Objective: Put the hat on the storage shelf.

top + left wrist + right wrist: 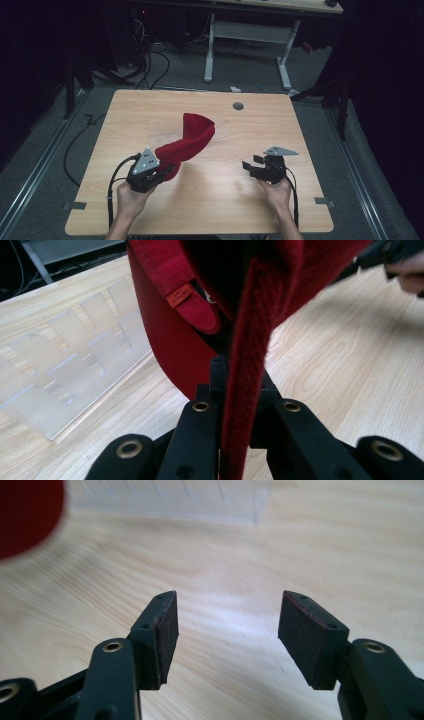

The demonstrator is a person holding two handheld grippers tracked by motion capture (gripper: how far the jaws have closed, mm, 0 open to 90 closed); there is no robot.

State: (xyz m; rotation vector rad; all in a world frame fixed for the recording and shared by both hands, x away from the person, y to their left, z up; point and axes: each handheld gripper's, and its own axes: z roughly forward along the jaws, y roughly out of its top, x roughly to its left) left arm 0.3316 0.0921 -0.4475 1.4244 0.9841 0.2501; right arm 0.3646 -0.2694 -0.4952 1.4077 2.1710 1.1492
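wooden table (210,200), left gripper (167,172) pinching a red cloth bag (192,137), right gripper (252,165) spread, holding nothing

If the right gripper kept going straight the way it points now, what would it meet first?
Probably the bare tabletop. The right gripper stands open and empty, angled down at the wood. A clear plastic piece lies farther along, and the red cloth sits off to one side, though depth is hard to judge.
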